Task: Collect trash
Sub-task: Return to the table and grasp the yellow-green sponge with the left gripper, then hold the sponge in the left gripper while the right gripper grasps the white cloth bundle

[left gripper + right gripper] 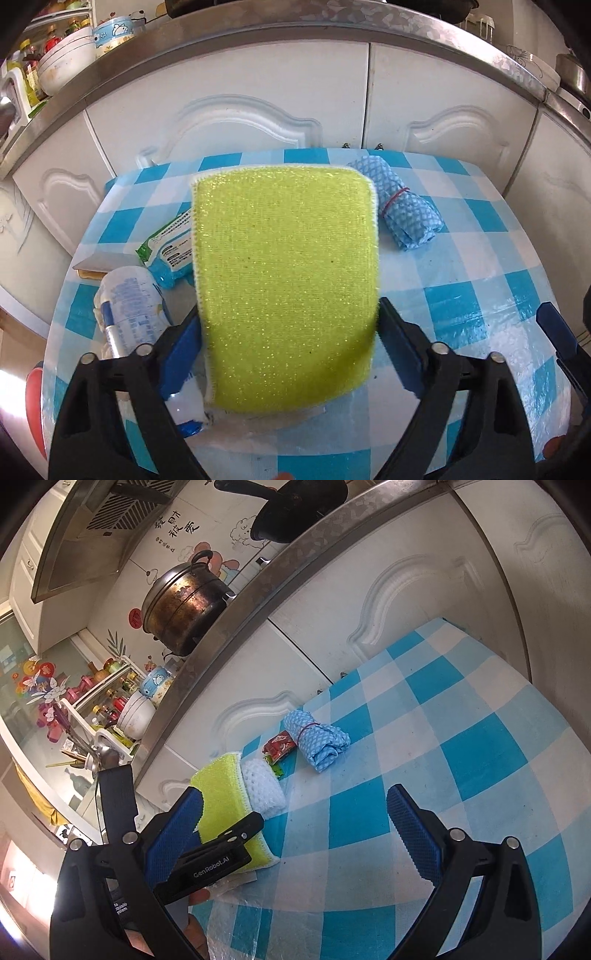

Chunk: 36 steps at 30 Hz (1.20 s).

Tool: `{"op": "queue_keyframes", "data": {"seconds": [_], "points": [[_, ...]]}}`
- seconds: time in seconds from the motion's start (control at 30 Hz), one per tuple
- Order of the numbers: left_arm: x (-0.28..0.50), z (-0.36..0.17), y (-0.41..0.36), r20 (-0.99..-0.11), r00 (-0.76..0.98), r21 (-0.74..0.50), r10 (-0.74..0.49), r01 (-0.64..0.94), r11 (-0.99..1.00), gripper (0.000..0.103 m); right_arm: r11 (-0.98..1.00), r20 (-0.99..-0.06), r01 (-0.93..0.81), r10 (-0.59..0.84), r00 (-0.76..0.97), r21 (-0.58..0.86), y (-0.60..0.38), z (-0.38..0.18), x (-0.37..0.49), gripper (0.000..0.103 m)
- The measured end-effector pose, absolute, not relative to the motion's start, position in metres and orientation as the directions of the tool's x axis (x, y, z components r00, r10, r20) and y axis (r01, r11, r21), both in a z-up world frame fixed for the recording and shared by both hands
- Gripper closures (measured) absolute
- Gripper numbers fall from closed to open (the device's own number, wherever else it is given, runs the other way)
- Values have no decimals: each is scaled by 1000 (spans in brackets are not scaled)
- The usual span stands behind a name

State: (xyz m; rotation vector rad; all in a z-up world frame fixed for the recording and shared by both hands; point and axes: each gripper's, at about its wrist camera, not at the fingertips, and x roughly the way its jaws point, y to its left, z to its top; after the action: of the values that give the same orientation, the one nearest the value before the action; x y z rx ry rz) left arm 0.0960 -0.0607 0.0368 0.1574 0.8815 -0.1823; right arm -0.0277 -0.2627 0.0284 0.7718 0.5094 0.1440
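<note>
Clamping sponge (286, 288) – left gripper (288, 332); right gripper (295, 834) wide, empty – bare tablecloth (461, 746) ahead.

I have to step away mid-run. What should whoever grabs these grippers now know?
Left gripper: shut on the yellow sponge, held above the table.
Right gripper: open, holds nothing, hovering beside the sponge.
On the table: red wrapper next to the rolled blue cloth; wipes pack and white bottle on the left.
No bin in view, so I cannot tell what is already collected.
Left: probably put the sponge aside, then pick up the wrapper.
</note>
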Motion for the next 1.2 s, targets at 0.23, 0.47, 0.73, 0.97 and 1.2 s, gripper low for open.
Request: {"op": "queue_keyframes", "data": {"seconds": [0.23, 0.47, 0.73, 0.97, 1.2], "points": [[87, 40, -58, -752, 646, 28, -131, 229, 973, 29, 725, -400, 42, 330, 855, 687, -253, 26, -24, 5], [65, 64, -41, -707, 676, -39, -210, 260, 965, 33, 736, -415, 47, 326, 849, 675, -248, 26, -22, 5], [38, 87, 0, -665, 694, -114, -275, 269, 956, 34, 770, -480, 67, 325, 815, 635, -230, 19, -13, 5], [18, 91, 36, -643, 680, -190, -353, 304, 933, 35, 824, -545, 88, 286, 788, 560, -207, 19, -6, 5], [8, 86, 71, -632, 672, -239, -386, 306, 922, 35, 825, -583, 156, 237, 777, 543, -211, 20, 2, 6]]}}
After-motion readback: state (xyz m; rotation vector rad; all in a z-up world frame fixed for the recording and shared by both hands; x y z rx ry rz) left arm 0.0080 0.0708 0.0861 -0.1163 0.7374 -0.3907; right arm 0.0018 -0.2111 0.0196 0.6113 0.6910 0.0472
